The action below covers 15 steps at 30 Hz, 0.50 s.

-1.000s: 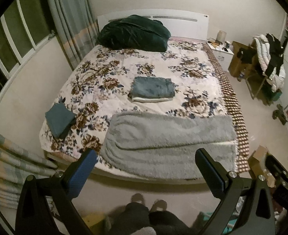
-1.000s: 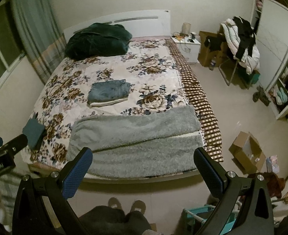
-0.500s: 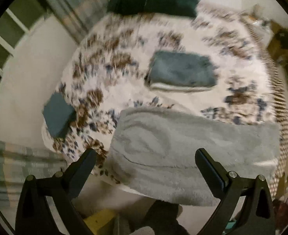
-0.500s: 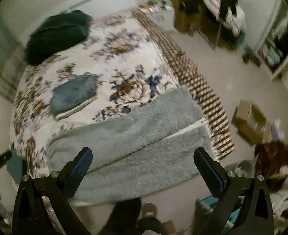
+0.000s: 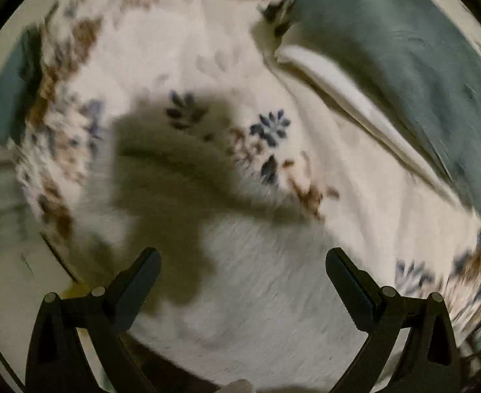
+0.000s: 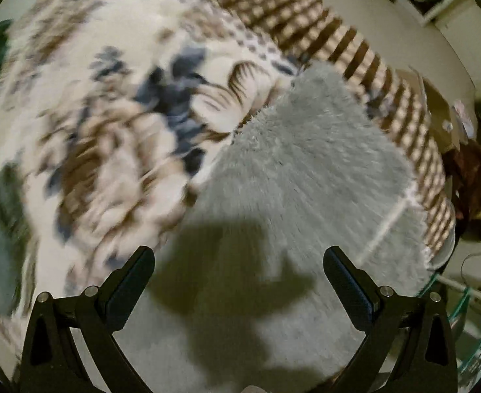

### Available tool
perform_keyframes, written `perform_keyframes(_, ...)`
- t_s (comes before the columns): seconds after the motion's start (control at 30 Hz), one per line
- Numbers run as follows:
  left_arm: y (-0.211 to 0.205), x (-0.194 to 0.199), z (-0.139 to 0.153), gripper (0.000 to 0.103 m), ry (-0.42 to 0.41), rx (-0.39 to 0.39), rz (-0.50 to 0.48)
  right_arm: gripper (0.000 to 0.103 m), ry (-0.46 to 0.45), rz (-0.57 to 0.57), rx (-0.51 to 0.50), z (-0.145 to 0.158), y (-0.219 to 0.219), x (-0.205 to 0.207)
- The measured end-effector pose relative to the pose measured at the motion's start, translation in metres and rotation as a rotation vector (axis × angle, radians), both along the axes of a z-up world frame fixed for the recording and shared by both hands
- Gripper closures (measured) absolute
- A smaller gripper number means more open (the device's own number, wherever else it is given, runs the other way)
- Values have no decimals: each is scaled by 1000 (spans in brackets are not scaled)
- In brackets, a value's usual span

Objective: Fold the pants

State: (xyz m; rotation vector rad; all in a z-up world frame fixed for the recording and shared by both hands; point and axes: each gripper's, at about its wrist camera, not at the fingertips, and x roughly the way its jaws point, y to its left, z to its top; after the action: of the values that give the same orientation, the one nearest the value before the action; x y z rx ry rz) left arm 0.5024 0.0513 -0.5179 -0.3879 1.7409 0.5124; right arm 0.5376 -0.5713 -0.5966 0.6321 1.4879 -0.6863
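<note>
Hovering over the near edge of the bed, I hold both tools with nothing in them. My left gripper point(image 5: 242, 270) has its jaws spread wide above the fluffy grey pants point(image 5: 273, 294), and its shadow falls across the fabric and the sheet just beyond. My right gripper point(image 6: 238, 267) is spread just as wide over the other end of the same pants point(image 6: 305, 170), its shadow on the pile below. Both views are smeared by motion, so I cannot tell whether either tool touches the cloth.

The pants lie flat across the foot of the flowered bedspread point(image 6: 116, 137), stretched side to side, with a pale seam line near their right end. Past them on the bedspread, further up the bed, sits a folded blue-grey stack point(image 5: 404, 75) with a white layer beneath it, and off toward the left edge of the bed a smaller folded dark piece point(image 5: 14, 88). A checked brown border point(image 6: 355, 55) runs along the right side of the bed.

By my reckoning the folding of this pair has barely begun: no edge is gripped, and every fold remains to be made.
</note>
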Motion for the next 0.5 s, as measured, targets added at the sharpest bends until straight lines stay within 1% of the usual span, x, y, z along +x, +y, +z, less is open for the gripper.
perform_keyframes(0.03,3,3,-11,0,8,1,22,0,8,-20,15,-11,-2,-1)
perform_keyframes(0.07,6,5,-22,1,16,2,44,0,16,-42,28,-28,-6,5)
perform_keyframes(0.1,9,7,-34,9,29,14,68,0,23,-62,38,-41,-9,9)
perform_keyframes(0.13,12,7,-42,28,35,16,89,0,23,-78,47,-53,-10,13)
perform_keyframes(0.17,15,5,-49,41,38,9,112,2,23,-90,54,-65,-12,16)
perform_keyframes(0.2,17,2,-55,62,35,-5,133,13,29,-96,52,-75,-13,19)
perform_keyframes(0.23,19,-1,-56,74,17,-6,147,22,28,-97,49,-83,-13,21)
perform_keyframes(0.27,18,-5,-50,81,-20,6,142,39,30,-95,43,-90,-12,22)
perform_keyframes(0.3,17,-9,-42,95,-51,18,128,48,29,-88,33,-94,-12,22)
perform_keyframes(0.33,14,-13,-32,97,-83,22,110,67,7,-83,14,-94,-12,19)
perform_keyframes(0.37,13,-19,-22,97,-116,21,96,89,-11,-82,-1,-91,-12,16)
perform_keyframes(0.4,11,-29,-8,98,-155,17,85,90,-18,-82,-26,-86,-13,10)
perform_keyframes(0.43,8,-39,9,98,-205,13,68,90,-59,-93,-16,-81,-15,1)
perform_keyframes(0.5,4,-66,40,98,-275,22,39,91,-110,-100,8,-68,-17,-18)
